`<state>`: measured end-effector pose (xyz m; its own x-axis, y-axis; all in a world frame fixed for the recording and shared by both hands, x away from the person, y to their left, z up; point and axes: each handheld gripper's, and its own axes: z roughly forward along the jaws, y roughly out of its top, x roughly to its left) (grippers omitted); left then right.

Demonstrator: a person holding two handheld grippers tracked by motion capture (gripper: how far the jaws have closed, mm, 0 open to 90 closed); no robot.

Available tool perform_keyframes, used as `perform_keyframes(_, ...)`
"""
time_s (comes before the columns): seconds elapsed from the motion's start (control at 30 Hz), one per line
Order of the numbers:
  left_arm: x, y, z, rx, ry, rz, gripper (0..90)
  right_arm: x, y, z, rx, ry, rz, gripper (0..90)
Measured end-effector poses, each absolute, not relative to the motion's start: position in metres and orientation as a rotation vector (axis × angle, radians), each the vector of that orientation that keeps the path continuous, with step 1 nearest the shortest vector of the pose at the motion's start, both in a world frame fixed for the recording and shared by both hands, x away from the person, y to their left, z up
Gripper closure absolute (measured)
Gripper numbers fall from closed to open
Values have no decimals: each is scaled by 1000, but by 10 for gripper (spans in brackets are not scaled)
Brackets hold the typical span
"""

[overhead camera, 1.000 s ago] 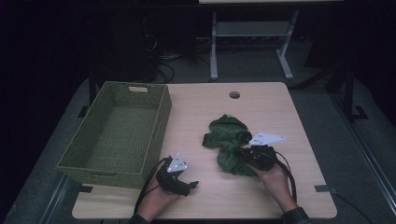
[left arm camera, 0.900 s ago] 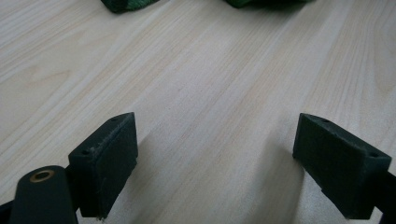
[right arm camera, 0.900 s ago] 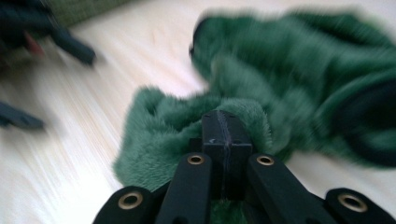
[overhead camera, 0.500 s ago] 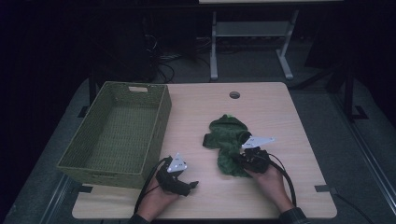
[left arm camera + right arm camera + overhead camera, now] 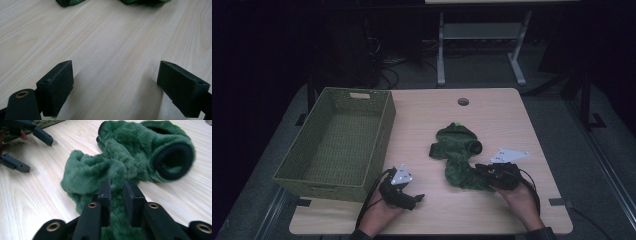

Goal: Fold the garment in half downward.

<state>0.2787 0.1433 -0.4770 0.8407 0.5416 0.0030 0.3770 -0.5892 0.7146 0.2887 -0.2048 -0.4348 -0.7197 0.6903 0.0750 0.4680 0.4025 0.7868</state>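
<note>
High view: A wooden worktop is seen from above. An empty woven green basket is set along its left side, clear of everything else. A green fleece garment is spread near the middle of the worktop, right of the basket and well apart from it. The right gripper is held at the near end of the garment, in contact with the fabric. The left gripper is rested low near the front edge, just in front of the basket's near corner, apart from the garment. This placement suggests that the left gripper is kept in reserve while the garment is handled from the right.

Left gripper view: The two fingers are held wide apart above bare worktop, and nothing is gripped between them. The edge of the garment is visible at the top, out of reach.

Right gripper view: The fingers are drawn close together, and a fold of the fleece is pinched between them. The grip is taken at the near hem, probably so that the garment can be lifted or dragged as one piece. A dark-lined cuff is seen lying open beyond the grip. The left gripper is visible farther off at upper left, fingers spread.
</note>
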Motion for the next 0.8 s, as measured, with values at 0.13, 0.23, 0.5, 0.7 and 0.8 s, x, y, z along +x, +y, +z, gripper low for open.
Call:
perform_keyframes(0.13, 279, 143, -477, 2267, 665, 284, 128, 282, -217, -436, 1012, 2395, 1230, 738)
perform_keyframes(0.23, 279, 143, -477, 2268, 665, 284, 128, 277, -228, -438, 1022, 2390, 1232, 703)
perform_keyframes(0.5, 279, 143, -477, 2267, 665, 284, 128, 262, -257, -439, 1084, 2329, 1243, 636)
perform_keyframes(0.7, 279, 143, -477, 2268, 665, 283, 128, 252, -270, -446, 1130, 2330, 1222, 573)
perform_keyframes(0.8, 279, 143, -477, 2268, 665, 283, 128, 247, -278, -450, 1159, 2334, 1219, 565)
